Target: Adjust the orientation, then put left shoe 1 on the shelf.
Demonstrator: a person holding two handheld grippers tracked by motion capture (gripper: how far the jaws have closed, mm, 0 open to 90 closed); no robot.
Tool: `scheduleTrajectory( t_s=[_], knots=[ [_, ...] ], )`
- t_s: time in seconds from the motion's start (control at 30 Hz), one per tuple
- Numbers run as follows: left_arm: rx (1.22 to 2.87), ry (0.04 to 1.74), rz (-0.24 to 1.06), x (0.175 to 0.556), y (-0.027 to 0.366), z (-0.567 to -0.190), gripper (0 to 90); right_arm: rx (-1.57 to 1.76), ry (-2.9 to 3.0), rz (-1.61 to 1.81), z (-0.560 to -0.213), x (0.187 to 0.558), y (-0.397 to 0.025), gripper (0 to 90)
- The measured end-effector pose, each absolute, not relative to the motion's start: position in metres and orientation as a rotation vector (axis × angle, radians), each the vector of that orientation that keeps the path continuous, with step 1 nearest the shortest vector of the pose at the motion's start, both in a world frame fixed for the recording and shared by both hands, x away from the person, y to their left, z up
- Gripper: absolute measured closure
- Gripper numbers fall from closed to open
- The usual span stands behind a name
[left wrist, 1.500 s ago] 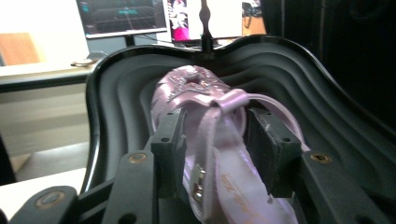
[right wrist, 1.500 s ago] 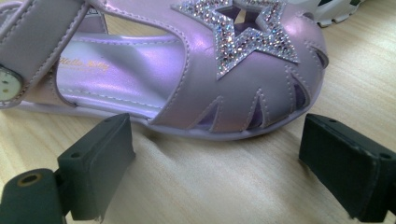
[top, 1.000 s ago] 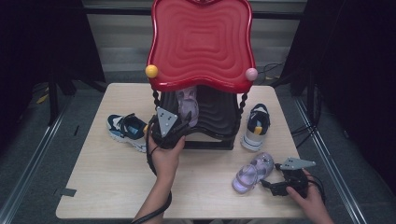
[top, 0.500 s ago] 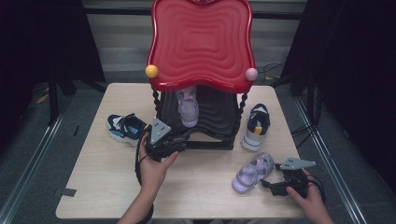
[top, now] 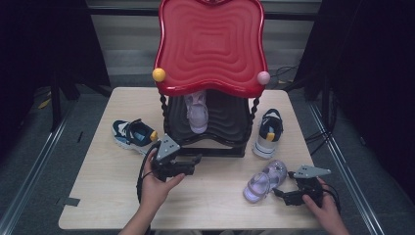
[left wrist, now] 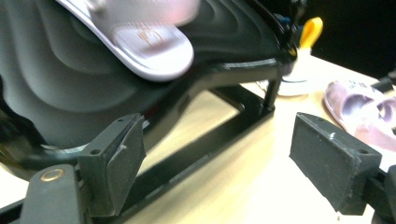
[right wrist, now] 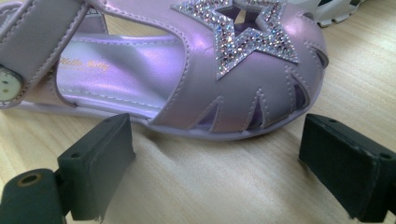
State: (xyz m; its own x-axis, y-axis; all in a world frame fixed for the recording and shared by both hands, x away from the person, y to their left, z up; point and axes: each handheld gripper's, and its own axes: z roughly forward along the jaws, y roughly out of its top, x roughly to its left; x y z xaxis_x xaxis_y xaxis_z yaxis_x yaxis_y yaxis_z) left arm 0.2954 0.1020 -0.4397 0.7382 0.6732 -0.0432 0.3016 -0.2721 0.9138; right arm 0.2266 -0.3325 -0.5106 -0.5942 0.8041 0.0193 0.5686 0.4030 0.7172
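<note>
Sneakers flanked the rack (top: 210, 122) on the tabletop (top: 98, 196): a dark blue one (top: 132, 134) left of it, a white one (top: 267, 132) right of it. One lilac sandal (top: 197, 111) lay on the rack's black shelf, toe toward the person, its long axis running front to back. Before the rack's left foot, the left claw (top: 183, 166) hung released and empty, jaws wide. Right of the rack's front, the second sandal (top: 264, 180) lay on the tabletop, long axis slanted, its star toe (right wrist: 247, 37) pointing up toward the white sneaker, heel strap toward the person. The right claw (top: 286, 192) sat just beside it, released, jaws spread along its side. To pick it up well, I judged the jaws should close across the narrow width at mid-sole, not along its length.
</note>
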Motion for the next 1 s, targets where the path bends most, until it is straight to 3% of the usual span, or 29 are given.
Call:
scheduleTrajectory(
  t_s=[0.63, 1.0],
  knots=[
    [1.979, 0.701, 0.238, 0.286, 0.119, -0.48, 15.0, 1.197, 2.333, 0.995, -0.51, 0.226, -0.332, 9.4],
    [2.039, 0.683, 0.214, 0.286, 0.128, -0.5, 15.0, 1.234, 2.372, 0.936, -0.505, 0.226, -0.33, 11.5]
  ],
)
